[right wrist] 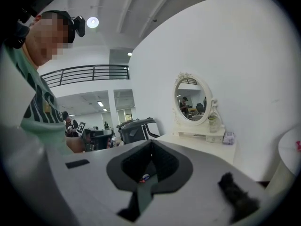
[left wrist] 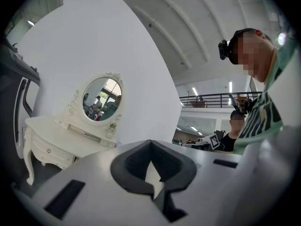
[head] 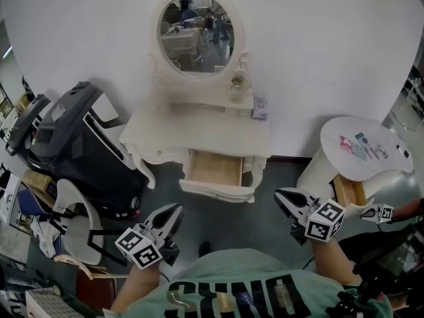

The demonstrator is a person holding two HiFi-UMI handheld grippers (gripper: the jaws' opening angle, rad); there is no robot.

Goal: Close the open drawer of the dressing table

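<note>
White curved wall backs the cream dressing table (head: 199, 134) and its oval mirror (head: 197, 33). Its drawer (head: 218, 191) stands pulled out toward the near side, under the right half of the top, showing a bare wooden inside. Well apart from it, the left gripper (head: 173, 212) sits near-left and the right gripper (head: 281, 196) near-right, both with jaws closed on nothing.

The left gripper (head: 173, 215) sits in the lower left of the head view, pointing up and to the right. Its jaws are together with nothing between them, and the bare left forearm (head: 136, 287) is below it. In the lower right, the right gripper (head: 281, 196) points up and left, its jaws also closed and empty, ahead of the right forearm (head: 331, 260).
</note>
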